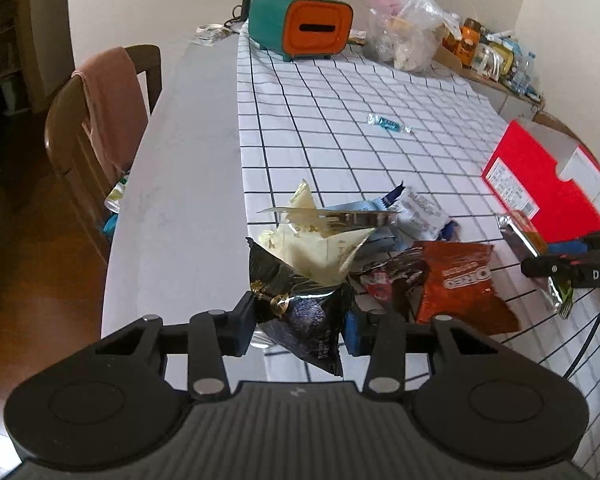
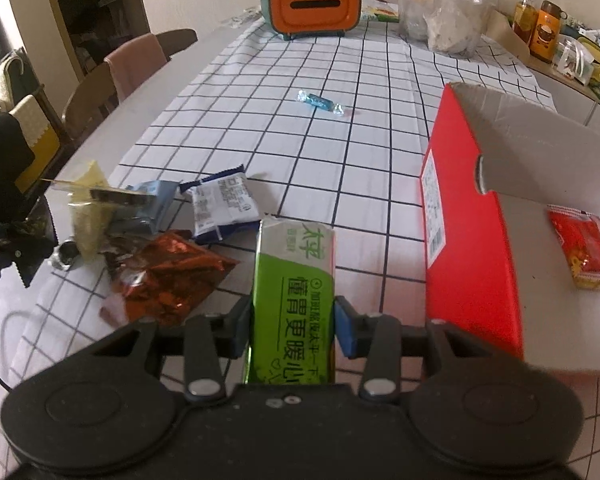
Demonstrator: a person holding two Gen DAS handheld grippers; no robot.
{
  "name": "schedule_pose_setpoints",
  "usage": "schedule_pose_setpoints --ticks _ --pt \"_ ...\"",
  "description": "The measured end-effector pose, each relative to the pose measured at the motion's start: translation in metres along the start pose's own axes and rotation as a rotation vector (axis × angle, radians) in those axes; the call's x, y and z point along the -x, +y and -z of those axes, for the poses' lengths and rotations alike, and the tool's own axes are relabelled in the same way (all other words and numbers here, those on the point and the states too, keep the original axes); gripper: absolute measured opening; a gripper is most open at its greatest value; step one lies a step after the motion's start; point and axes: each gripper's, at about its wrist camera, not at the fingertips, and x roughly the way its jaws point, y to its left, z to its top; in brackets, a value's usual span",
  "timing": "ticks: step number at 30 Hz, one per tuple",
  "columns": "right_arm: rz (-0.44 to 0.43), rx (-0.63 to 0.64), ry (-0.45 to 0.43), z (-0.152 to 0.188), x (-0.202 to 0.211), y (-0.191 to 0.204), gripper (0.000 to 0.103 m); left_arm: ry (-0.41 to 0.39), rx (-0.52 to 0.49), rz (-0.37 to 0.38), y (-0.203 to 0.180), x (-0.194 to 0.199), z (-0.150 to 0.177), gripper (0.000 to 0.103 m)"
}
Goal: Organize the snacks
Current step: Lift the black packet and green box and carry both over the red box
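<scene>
Beside the red box (image 2: pixel 472 240), on its left side, the right gripper (image 2: pixel 294 320) holds a green snack pack (image 2: pixel 294 276) upright between its pads, which press on both long edges of the pack. The box is open and a red packet (image 2: pixel 584 252) already lies inside it. Further left from the box, the left gripper (image 1: pixel 300 320) is narrowed on a dark foil snack bag (image 1: pixel 300 312), and the bag hangs a little above the checked tablecloth (image 1: pixel 340 120). Between this bag and the box lies a heap of snacks: a pale yellow packet (image 1: pixel 308 240), an orange-brown Oreo packet (image 1: pixel 460 280) and a blue-white packet (image 1: pixel 420 210). Well behind the box, one blue candy (image 1: pixel 388 123) lies alone.
</scene>
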Motion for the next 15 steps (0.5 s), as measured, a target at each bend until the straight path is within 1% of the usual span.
schedule_pose_setpoints --ticks 7,11,15 --pt "-0.024 0.003 -0.029 0.003 0.031 -0.003 0.042 -0.024 0.004 0.008 -0.02 0.025 -0.001 0.042" --pt "-0.032 0.0 -0.051 0.001 0.05 -0.013 0.042 -0.046 -0.019 0.023 -0.044 0.037 -0.006 0.042" --pt "-0.033 0.005 -0.075 -0.002 0.069 -0.029 0.042 -0.075 -0.059 0.037 -0.075 0.046 -0.019 0.042"
